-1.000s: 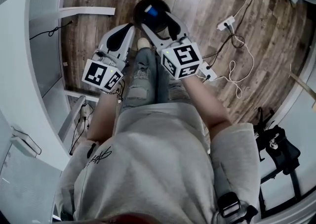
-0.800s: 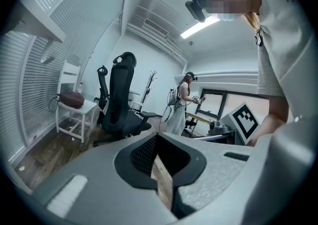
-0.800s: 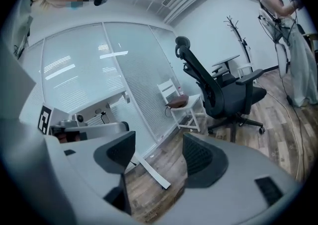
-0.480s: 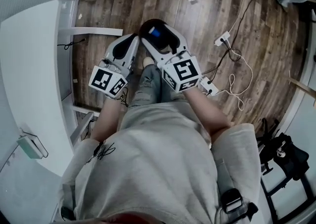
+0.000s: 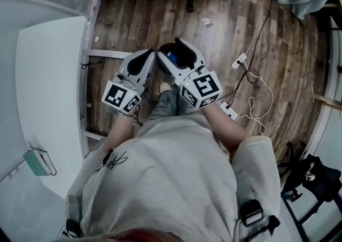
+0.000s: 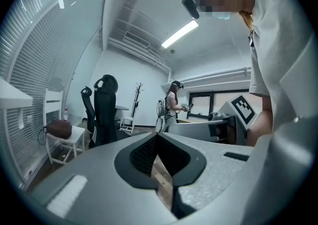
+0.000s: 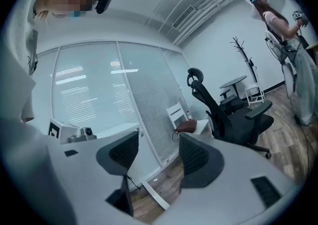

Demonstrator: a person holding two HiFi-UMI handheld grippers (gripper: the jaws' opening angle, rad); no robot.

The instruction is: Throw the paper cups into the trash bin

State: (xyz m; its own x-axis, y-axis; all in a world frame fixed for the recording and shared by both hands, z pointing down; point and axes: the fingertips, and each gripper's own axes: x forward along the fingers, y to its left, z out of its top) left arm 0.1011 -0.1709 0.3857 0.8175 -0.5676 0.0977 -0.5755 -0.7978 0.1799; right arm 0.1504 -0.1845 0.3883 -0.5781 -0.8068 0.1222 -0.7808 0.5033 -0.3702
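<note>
Raised both since the earlier frame. My left gripper: jaws closed, empty. My right gripper: jaws apart, just narrowing, nothing between.

left gripper: jaws together, empty; right gripper: jaws apart, just narrowed, empty

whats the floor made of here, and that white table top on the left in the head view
Floor: brown wood-look planks with a fairly matte finish. Grain streaks and plank seams show, but whether it is real wood, laminate or vinyl can't be told. Table top: smooth, plain white, low sheen, with no grain or pattern. It is probably laminated or painted board, though its core isn't visible.
</note>
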